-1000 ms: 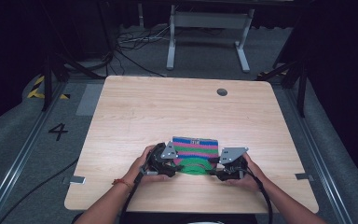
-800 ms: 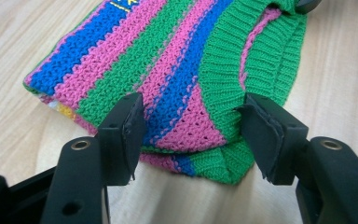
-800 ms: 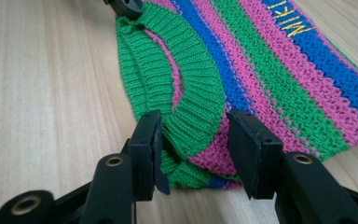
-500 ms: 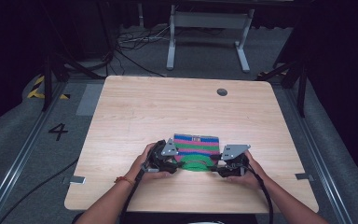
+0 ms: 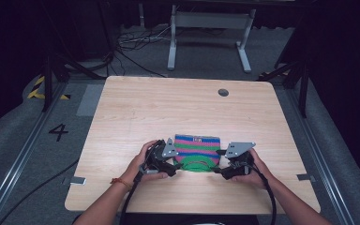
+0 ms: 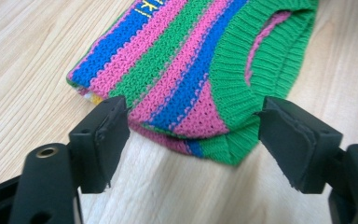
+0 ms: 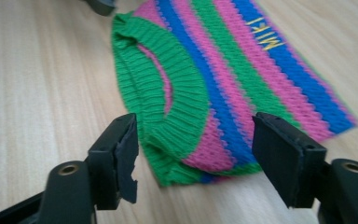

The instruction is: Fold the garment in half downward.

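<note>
One wooden table [image 5: 136,112] carries all items. Folded striped knit garment [image 5: 198,146] lies flat toward the 6 o'clock edge of the tabletop, green ribbed collar [image 5: 198,166] facing the person. Left gripper [image 5: 172,169] sits at the garment's 8 o'clock corner; its jaws have just been opening and stand released, the corner of the fabric [image 6: 186,121] between them, the pads not pressing it. Right gripper [image 5: 219,170] sits at the 4 o'clock corner; its jaws have likewise just been opening, released, with the collar corner [image 7: 186,149] between them, pads clear of it. Yellow lettering [image 7: 266,37] is stitched on a blue stripe.
</note>
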### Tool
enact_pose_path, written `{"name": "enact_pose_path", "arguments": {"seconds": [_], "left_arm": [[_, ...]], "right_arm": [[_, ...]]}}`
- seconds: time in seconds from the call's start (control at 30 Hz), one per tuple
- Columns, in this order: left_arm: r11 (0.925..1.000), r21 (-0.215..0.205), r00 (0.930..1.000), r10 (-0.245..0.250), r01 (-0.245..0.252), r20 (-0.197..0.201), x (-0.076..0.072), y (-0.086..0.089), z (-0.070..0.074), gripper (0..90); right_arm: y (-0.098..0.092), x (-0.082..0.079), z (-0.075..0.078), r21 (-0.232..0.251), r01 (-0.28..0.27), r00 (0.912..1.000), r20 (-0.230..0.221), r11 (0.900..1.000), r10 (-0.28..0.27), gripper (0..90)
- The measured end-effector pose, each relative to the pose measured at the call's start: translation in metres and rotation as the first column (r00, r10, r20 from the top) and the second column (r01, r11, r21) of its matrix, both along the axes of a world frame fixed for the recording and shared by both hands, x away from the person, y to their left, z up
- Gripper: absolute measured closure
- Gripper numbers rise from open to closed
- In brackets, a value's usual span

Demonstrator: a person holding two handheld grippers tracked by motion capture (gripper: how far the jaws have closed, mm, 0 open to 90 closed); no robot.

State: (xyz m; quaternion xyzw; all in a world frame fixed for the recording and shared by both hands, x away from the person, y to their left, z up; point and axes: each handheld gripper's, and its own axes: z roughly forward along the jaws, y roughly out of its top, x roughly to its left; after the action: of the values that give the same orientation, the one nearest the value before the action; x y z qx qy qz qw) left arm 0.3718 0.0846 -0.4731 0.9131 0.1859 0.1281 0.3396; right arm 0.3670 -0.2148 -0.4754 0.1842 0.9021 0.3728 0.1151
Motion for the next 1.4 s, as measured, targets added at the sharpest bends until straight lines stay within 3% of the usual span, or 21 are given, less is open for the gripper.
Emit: {"name": "enact_pose_path", "arguments": {"seconds": [0.17, 0.37, 0.43, 0.6, 0.93, 1.03, 1.4], "left_arm": [[0.9980, 0.063, 0.9996, 0.003, -0.005, 0.030, -0.002, 0.008, 0.006, 24.9], [0.9971, 0.074, 0.9994, 0.013, -0.016, 0.032, -0.006, 0.021, 0.012, 23.7], [0.9951, 0.098, 0.9992, 0.010, -0.014, 0.039, -0.007, 0.026, 0.011, 23.6], [0.9915, 0.123, 0.9981, 0.039, -0.044, 0.048, -0.011, 0.038, 0.008, 21.8], [0.9868, 0.132, 0.9939, 0.085, -0.094, 0.070, -0.021, 0.065, 0.010, 22.0], [0.9843, 0.119, 0.9897, 0.121, -0.130, 0.076, -0.023, 0.075, 0.008, 21.9], [0.9738, 0.170, 0.9882, 0.144, -0.151, 0.050, -0.024, 0.095, 0.002, 22.8]], "right_arm": [[-0.005, -0.002, 0.006, -0.034, 0.009, 0.9999, 0.007, 0.999, -0.008, 25.5], [-0.014, -0.004, 0.009, -0.078, 0.045, 0.9987, 0.026, 0.996, -0.043, 22.7], [-0.021, -0.006, 0.009, -0.113, 0.052, 0.9980, 0.041, 0.992, -0.048, 21.6], [-0.037, -0.011, 0.008, -0.101, 0.100, 0.9939, 0.056, 0.990, -0.095, 20.3], [-0.057, -0.018, 0.008, -0.107, 0.150, 0.9880, 0.053, 0.983, -0.145, 21.5], [-0.065, -0.021, 0.007, -0.106, 0.168, 0.9852, 0.051, 0.980, -0.164, 21.6], [-0.104, -0.034, 0.000, -0.097, 0.243, 0.9695, 0.061, 0.965, -0.237, 20.1]]}}
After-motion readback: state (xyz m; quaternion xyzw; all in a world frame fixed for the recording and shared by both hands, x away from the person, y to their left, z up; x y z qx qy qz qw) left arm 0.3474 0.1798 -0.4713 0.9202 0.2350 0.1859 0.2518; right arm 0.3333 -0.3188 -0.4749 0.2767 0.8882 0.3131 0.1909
